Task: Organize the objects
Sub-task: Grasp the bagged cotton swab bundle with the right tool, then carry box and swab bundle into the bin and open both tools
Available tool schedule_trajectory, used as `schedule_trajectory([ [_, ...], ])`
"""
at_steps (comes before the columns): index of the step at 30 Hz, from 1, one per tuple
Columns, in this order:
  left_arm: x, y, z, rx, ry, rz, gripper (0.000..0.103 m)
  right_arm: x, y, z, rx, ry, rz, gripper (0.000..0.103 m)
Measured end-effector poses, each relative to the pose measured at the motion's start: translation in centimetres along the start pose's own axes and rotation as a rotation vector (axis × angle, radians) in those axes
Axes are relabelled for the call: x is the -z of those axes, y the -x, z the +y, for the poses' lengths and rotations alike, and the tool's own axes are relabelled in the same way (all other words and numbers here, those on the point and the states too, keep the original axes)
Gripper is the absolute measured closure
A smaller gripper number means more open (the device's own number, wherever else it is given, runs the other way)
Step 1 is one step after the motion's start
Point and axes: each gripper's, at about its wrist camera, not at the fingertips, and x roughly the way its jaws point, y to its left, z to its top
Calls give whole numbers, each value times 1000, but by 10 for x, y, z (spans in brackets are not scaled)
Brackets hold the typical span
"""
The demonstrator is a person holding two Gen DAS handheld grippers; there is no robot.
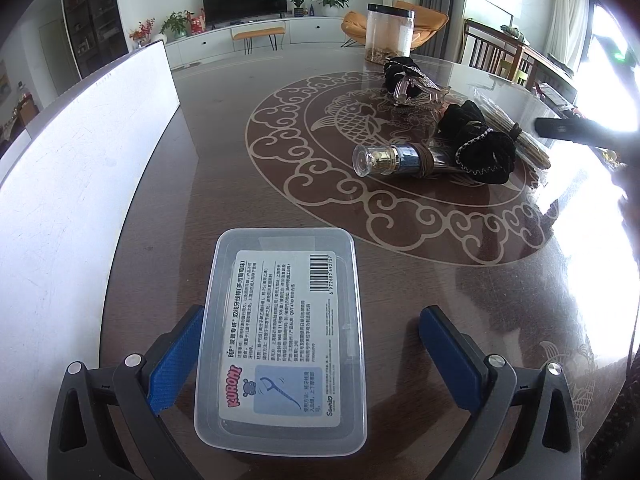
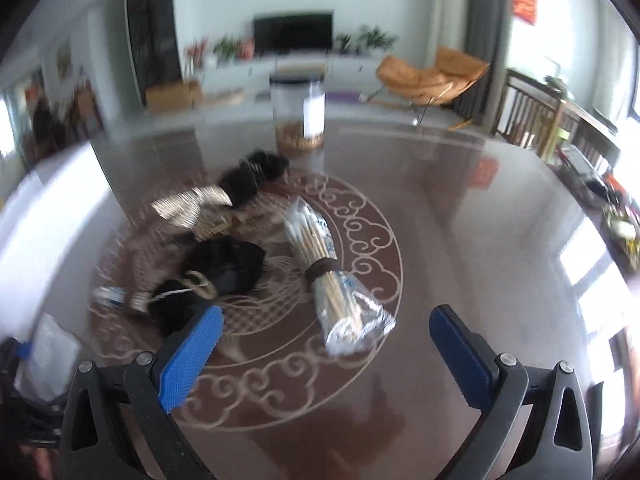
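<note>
Between left gripper [image 1: 308,354] pads: floss box [image 1: 280,340], jaws wide, unclamped, flat on surface [image 1: 240,160]. Right gripper [image 2: 326,354] wide, empty; skewer bundle [image 2: 324,268] at 12 o'clock.

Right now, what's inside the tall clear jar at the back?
The tall clear jar has a shallow layer of brownish pieces at the bottom and looks empty above. A white label covers part; what the pieces are can't be made out.
</note>
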Motion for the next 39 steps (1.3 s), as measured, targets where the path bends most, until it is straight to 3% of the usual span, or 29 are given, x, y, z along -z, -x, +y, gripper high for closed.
schedule_trajectory([
  [3,0,0,0,0,0,0,0,-7,-32,3,6,34,95,0],
  [6,0,0,0,0,0,0,0,-6,-52,8,-44,26,163,3],
  [8,0,0,0,0,0,0,0,-3,-57,10,-33,9,174,19],
  [10,0,0,0,0,0,0,0,0,-53,11,-19,-1,143,54],
  [12,0,-1,0,0,0,0,0,8,-45,11,16,0,123,70],
  [17,-1,1,2,0,1,0,0,53,-10,12,39,-59,76,70],
  [23,-1,0,2,0,0,0,0,118,46,35,-19,-135,21,70],
  [29,-1,-1,2,1,-1,0,0,131,75,53,-126,-130,-34,69],
  [30,-1,-1,2,0,-1,0,0,134,81,47,-146,-149,-53,68],
  [34,-7,0,5,16,-19,79,0,144,91,20,-134,-239,-92,40],
  [36,-10,0,7,33,-23,126,0,144,89,7,-116,-266,-57,40],
  [39,-12,3,17,87,5,141,0,133,84,10,-163,-241,-22,40],
])
